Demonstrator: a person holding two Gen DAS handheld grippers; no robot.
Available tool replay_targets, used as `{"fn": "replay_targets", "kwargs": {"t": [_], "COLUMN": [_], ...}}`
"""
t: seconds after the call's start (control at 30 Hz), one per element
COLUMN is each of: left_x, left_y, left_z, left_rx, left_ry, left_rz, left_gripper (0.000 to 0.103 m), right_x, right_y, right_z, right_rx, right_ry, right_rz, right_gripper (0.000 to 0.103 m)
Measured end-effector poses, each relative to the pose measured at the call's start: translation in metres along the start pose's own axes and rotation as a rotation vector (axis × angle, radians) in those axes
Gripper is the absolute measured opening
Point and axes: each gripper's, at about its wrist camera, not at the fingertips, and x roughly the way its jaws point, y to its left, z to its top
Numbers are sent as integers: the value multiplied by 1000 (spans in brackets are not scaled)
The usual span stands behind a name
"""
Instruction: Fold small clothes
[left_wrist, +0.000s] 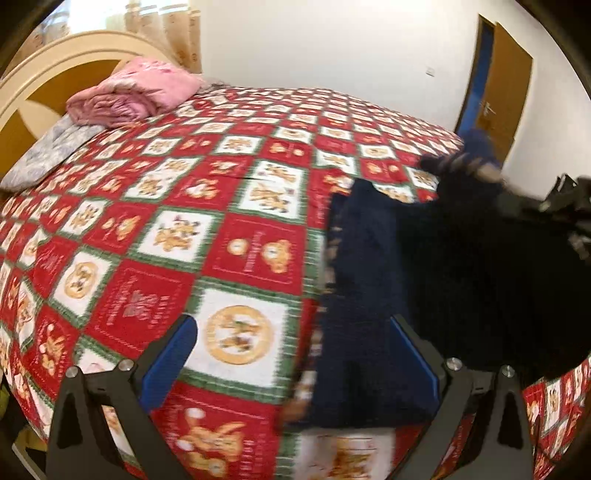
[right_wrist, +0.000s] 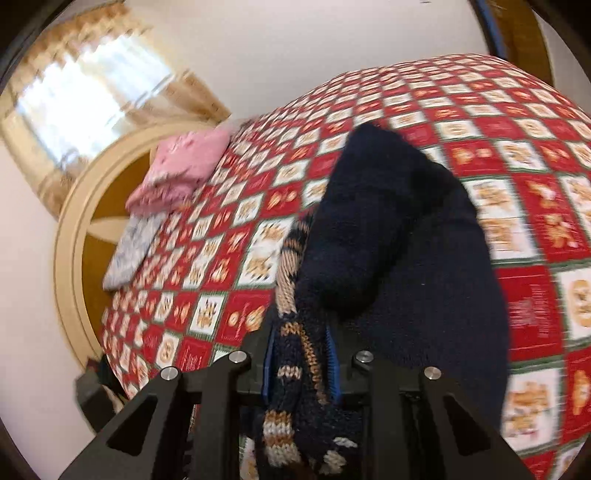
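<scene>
A dark navy knitted sweater (left_wrist: 424, 258) with a tan and white patterned hem lies on the red, white and green checked bedspread (left_wrist: 192, 229), at the right of the left wrist view. My left gripper (left_wrist: 295, 354) is open above the bedspread; the sweater's left edge lies between its blue pads (left_wrist: 170, 365), untouched. My right gripper (right_wrist: 301, 365) is shut on the sweater's patterned hem (right_wrist: 295, 369), and the navy body (right_wrist: 388, 229) hangs and bunches ahead of it over the bedspread (right_wrist: 535, 206). In the left wrist view the right gripper (left_wrist: 565, 206) shows dimly at the sweater's far right.
A folded pink quilt (left_wrist: 136, 92) and a grey-blue pillow (left_wrist: 48, 155) lie at the cream and brown headboard (left_wrist: 55, 66). A brown door (left_wrist: 506, 85) stands at the right. A curtained window (right_wrist: 85, 96) is behind the headboard. The bed's edge falls away at lower left.
</scene>
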Motion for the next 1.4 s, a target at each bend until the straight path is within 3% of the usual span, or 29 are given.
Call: {"fn": "replay_targets", "kwargs": {"t": [0.03,0.07,0.13,0.23,0.37,0.5,0.63,0.7,0.83,0.9,1.0,1.17,1.23,1.33,1.4], "left_x": [-1,-1,-1,-2,-7,-11,-5,2,28,43,56,76,83,78,78], "left_y": [8,13,29,49,61,49,22,4,-29,-42,-56,-64,-62,-62,-58], "left_z": [0,0,-1,-6,-14,-7,12,22,29,35,43,42,39,35,36], "left_rx": [-12,-20,-47,-74,-62,-58,-94,-96,-100,-98,-51,20,2,24,6], "left_ry": [-3,-4,-4,4,-3,-14,21,40,125,156,145,169,210,201,204], "left_rz": [11,17,35,57,37,-102,-314,-407,-479,-487,-434,-423,-447,-467,-495], "left_gripper": [103,103,103,103,103,103,103,103,103,103,103,103,103,102,95], "right_x": [15,28,49,65,36,-11,-45,-54,-62,-62,-63,-63,-63,-64,-65], "right_y": [11,22,40,55,44,12,-18,-32,-76,-93,-113,-114,-115,-122,-126], "right_z": [-5,-10,-18,-36,-38,-27,-32,-38,-53,-58,-64,-65,-64,-64,-64], "right_rx": [-9,-32,-94,-126,-124,-96,-109,-86,29,91,164,139,125,139,162], "right_ry": [20,35,48,53,-61,-159,-190,-192,-161,-149,-143,-151,-161,-168,-171], "right_rz": [21,26,-11,48,51,-43,-142,-150,-120,-102,-49,-33,-43,-18,4], "right_gripper": [5,0,0,0,1,1,1,1,1,1,1,1,1,1,1]}}
